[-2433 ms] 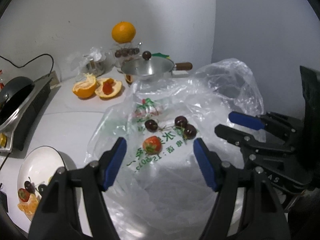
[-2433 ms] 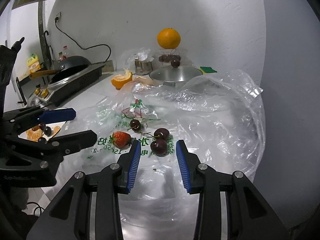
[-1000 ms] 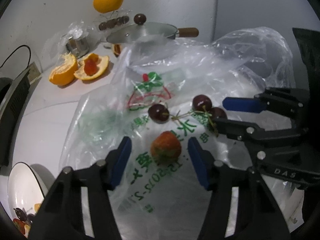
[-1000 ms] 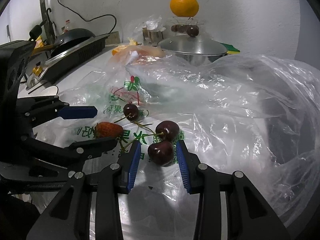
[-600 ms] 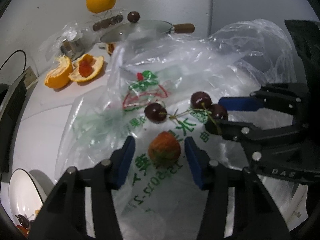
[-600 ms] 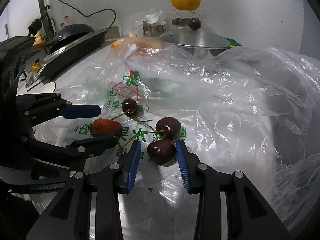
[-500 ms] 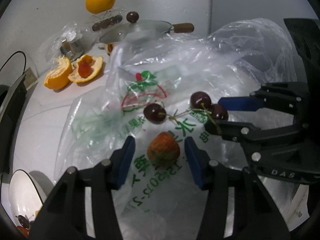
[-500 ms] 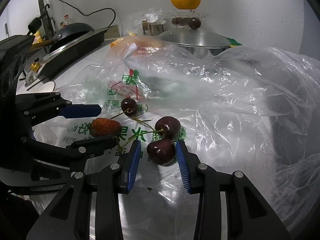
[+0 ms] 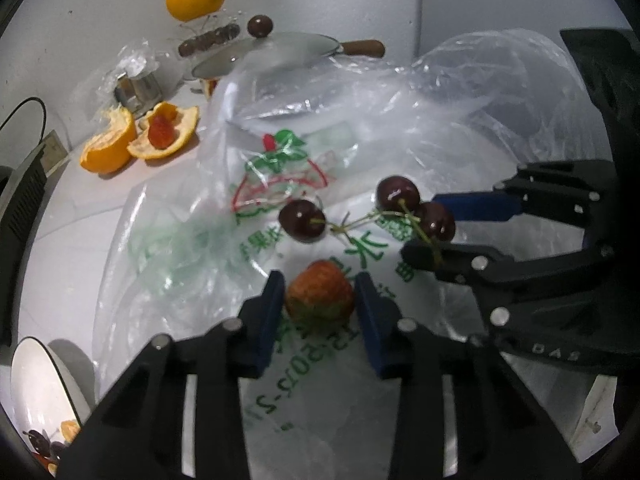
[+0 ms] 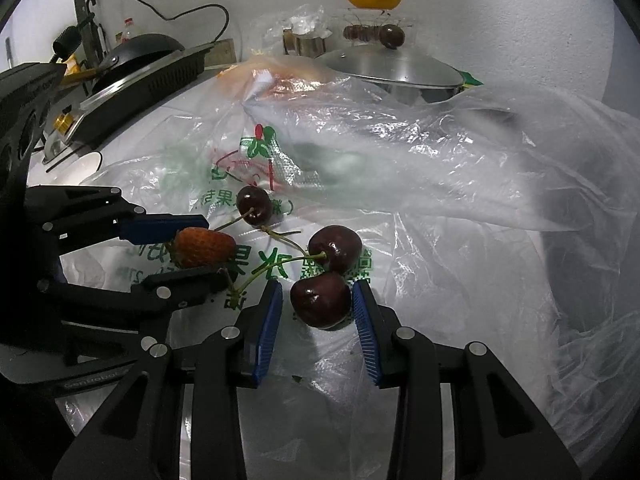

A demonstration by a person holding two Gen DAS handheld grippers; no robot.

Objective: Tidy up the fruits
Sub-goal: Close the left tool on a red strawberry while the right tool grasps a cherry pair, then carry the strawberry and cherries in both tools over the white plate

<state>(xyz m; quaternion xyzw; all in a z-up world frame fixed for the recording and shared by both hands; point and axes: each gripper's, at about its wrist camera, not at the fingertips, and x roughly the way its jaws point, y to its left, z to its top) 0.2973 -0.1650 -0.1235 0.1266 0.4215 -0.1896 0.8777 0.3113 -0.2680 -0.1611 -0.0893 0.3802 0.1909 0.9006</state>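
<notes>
Two hand-held grippers are shown over a clear plastic bag point(image 9: 400, 112) spread on a white counter, each set about one fruit.

In the left wrist view, the left gripper point(image 9: 320, 300) occupies the lower centre of the frame. Its jaws are closing, and the strawberry point(image 9: 319, 294) lies between the blue pads, which appear to be at or just short of contact on both sides. The same strawberry is seen at centre left of the right wrist view point(image 10: 205, 247).

In the right wrist view, the right gripper point(image 10: 318, 306) sits at lower centre, with the nearest cherry point(image 10: 321, 300) between its pads. A narrow gap is visible on the left side, so a firm grip cannot be confirmed; the jaws are judged to be unclosed around it. Two further cherries point(image 10: 335, 249) point(image 10: 254, 205) lie just beyond, and green stems appear to link all three.

A white plate point(image 9: 34, 384) already holding fruit is visible at the lower left edge of the left wrist view.

The step in hand is judged to be the pick-up of the strawberry. The next move calls for the closure to be completed gently, the soft fruit lifted clear of the bag, and carried toward the plate, presumably the sorting place. Dragging of the joined stems is to be avoided.
</notes>
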